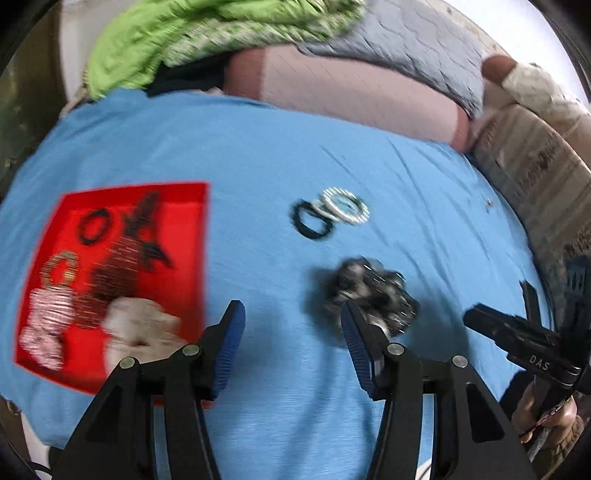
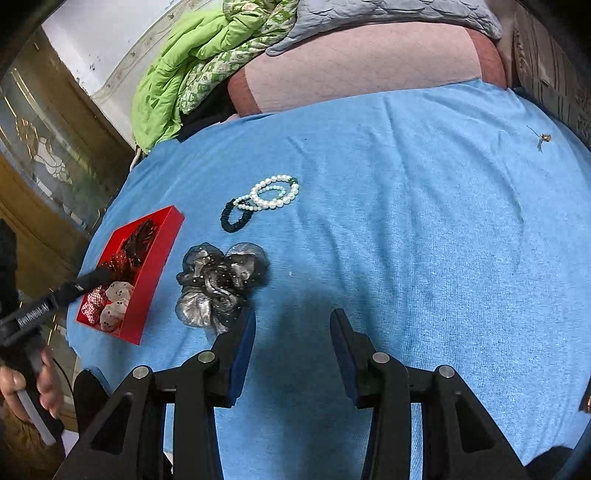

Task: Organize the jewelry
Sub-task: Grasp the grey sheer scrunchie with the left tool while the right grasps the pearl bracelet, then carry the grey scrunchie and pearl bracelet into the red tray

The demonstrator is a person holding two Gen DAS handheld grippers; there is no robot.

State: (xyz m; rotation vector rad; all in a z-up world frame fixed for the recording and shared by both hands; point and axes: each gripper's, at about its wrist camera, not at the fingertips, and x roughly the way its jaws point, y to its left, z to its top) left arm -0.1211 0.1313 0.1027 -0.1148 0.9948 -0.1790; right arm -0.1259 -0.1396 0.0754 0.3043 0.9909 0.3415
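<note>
A red tray [image 1: 184,206] at the left holds several pieces: dark rings, beaded bracelets and pale fabric items. On the blue cloth [image 1: 258,147] lie a grey-black sheer scrunchie [image 1: 373,295], pearl bracelets [image 1: 345,205] and a black beaded bracelet [image 1: 312,221]. My left gripper [image 1: 291,314] is open and holds nothing, its right finger beside the scrunchie. My right gripper [image 2: 293,317] is open and holds nothing too, with the scrunchie [image 2: 218,284] just left of its left finger. The right wrist view also shows the pearl bracelets [image 2: 275,192], the black bracelet [image 2: 234,218] and the tray [image 2: 162,251].
A small metal trinket [image 2: 543,140] lies alone at the cloth's far right. Behind the cloth are a pink cushion [image 2: 362,66], a grey quilt [image 2: 388,11] and green fabric [image 2: 192,62]. The left gripper [image 2: 98,277] reaches over the tray; a hand [image 2: 40,387] holds its handle.
</note>
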